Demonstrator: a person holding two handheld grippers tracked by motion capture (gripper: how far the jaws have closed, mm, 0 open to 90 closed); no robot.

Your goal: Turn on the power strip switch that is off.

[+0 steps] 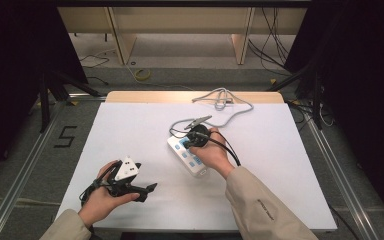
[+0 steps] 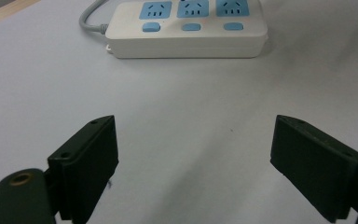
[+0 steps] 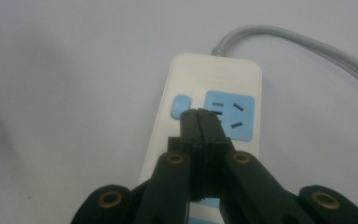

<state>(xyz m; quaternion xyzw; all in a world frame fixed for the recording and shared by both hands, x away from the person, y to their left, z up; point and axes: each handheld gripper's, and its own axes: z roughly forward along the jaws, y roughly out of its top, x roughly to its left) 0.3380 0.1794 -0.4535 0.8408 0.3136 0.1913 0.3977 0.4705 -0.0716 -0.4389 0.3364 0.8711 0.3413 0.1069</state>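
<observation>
A white sheet covers the table, with a "5" mark on the floor beside it.

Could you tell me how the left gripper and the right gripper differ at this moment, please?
The left gripper has its jaws wide apart; the right gripper has them pressed together. The left hangs over bare table, away from the power strip; the right's tips sit over the strip's first blue switch. Both have black jaws and hold nothing.

Beige sleeves — black, brass-screwed jaws
</observation>
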